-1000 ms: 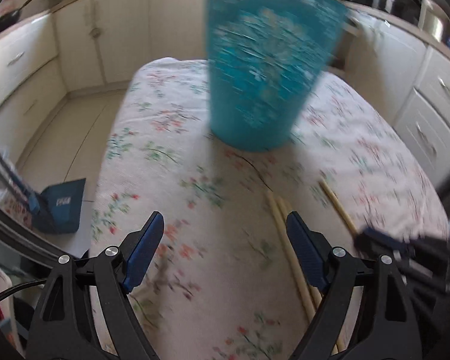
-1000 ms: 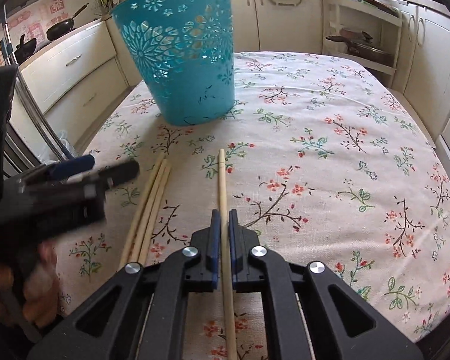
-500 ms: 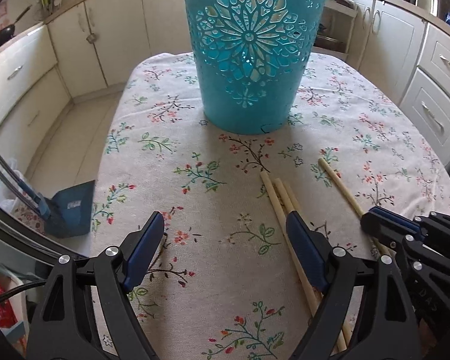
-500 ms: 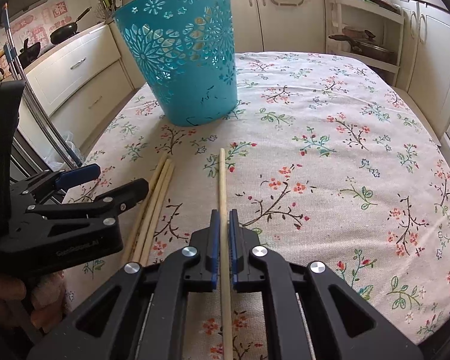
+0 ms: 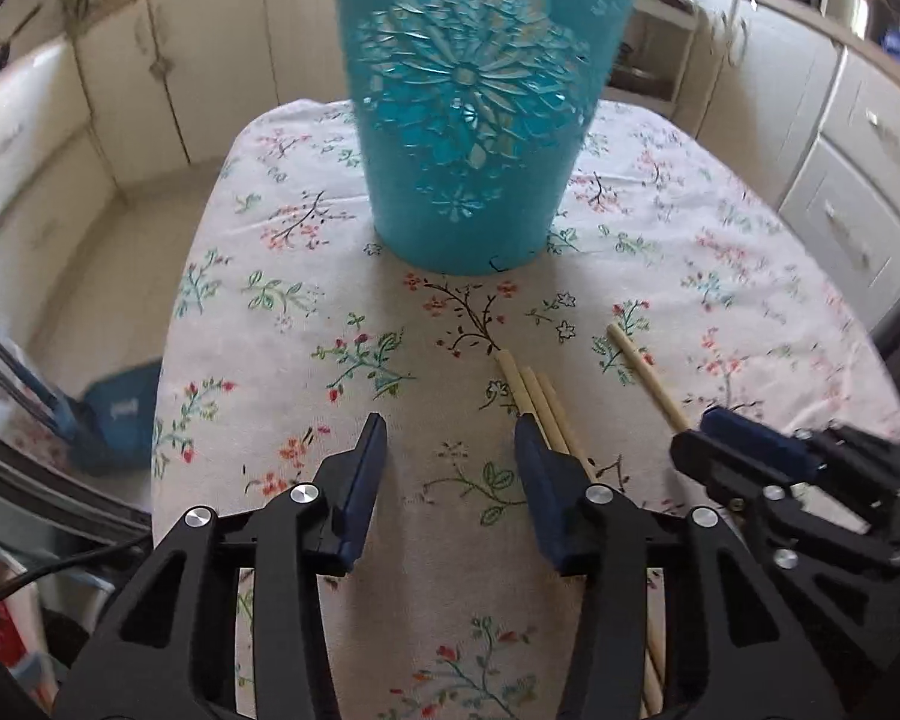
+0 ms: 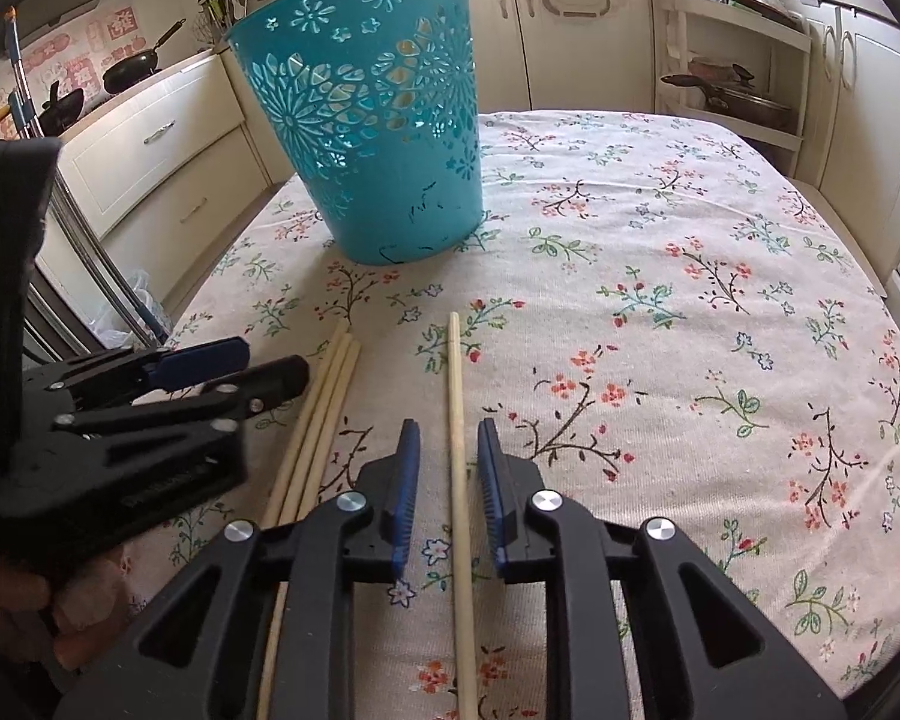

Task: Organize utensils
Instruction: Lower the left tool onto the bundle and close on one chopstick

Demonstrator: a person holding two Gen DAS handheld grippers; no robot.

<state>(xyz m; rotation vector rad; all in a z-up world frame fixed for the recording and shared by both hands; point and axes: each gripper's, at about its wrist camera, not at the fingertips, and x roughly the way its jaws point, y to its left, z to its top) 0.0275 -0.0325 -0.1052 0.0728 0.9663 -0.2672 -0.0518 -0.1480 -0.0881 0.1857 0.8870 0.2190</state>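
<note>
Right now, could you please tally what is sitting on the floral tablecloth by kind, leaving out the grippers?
Wooden chopsticks: 4, a bundle of three and a single one lying between the open jaws of the right gripper
Teal cut-out basket: 1
Total: 5

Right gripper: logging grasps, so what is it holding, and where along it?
Nothing. The right gripper is open; the single chopstick lies on the tablecloth between its fingers, ungripped.
</note>
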